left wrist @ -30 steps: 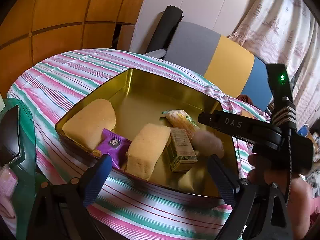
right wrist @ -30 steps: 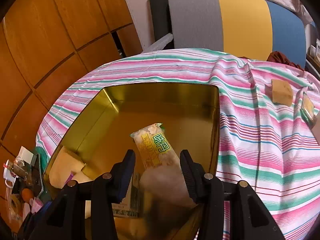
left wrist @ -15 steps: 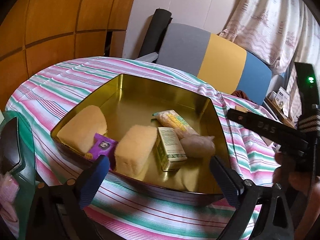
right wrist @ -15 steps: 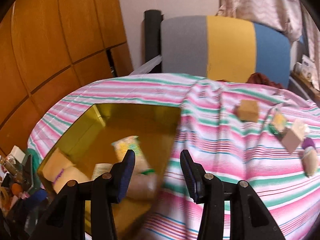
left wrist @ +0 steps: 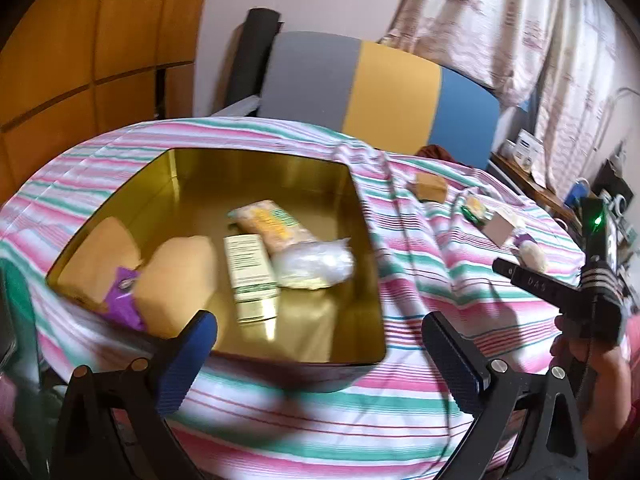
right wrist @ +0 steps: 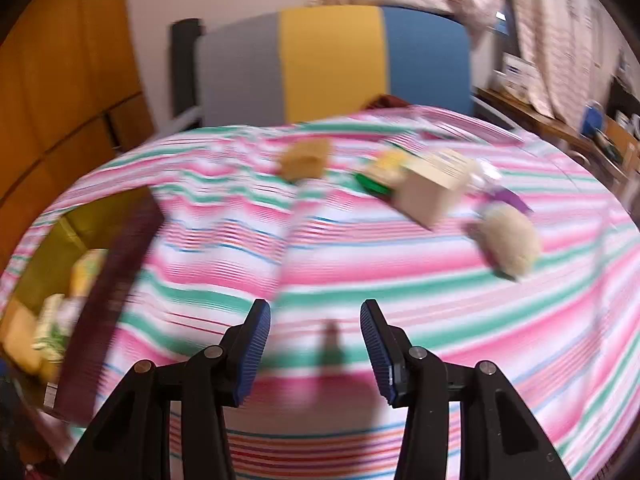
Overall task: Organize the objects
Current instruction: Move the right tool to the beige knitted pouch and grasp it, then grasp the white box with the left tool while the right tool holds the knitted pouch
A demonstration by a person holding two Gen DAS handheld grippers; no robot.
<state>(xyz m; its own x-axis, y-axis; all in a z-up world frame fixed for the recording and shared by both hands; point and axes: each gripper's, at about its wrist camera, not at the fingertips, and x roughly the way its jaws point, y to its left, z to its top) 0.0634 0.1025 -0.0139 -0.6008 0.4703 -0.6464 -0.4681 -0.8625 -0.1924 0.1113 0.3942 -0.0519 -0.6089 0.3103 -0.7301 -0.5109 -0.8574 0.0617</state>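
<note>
A gold tin (left wrist: 362, 216) sits on the striped cloth. It holds two yellow sponge blocks (left wrist: 176, 280), a purple wrapper (left wrist: 122, 296), a white-and-green box (left wrist: 250, 272), a yellow snack packet (left wrist: 268, 220) and a clear bag (left wrist: 316, 264). My left gripper (left wrist: 318, 332) hangs wide open at the tin's near edge, gripping nothing. My right gripper (right wrist: 314, 312) is open and empty over bare cloth, right of the tin (right wrist: 76, 220). Beyond it lie a tan cube (right wrist: 304, 160), a green-yellow packet (right wrist: 380, 172), a beige box (right wrist: 432, 188), a purple wrapper (right wrist: 508, 196) and a pale ball (right wrist: 508, 244).
A grey, yellow and blue chair back (left wrist: 384, 88) stands behind the table. Wooden panels (left wrist: 80, 40) rise at the left and curtains (left wrist: 520, 32) at the right. A hand (left wrist: 592, 364) holds the right gripper's body at the right edge of the left wrist view.
The right gripper swung out of the tin to the right, leaving the clear bag inside, and now hangs over the cloth. The left wrist view shifted right and its jaws spread slightly wider.
</note>
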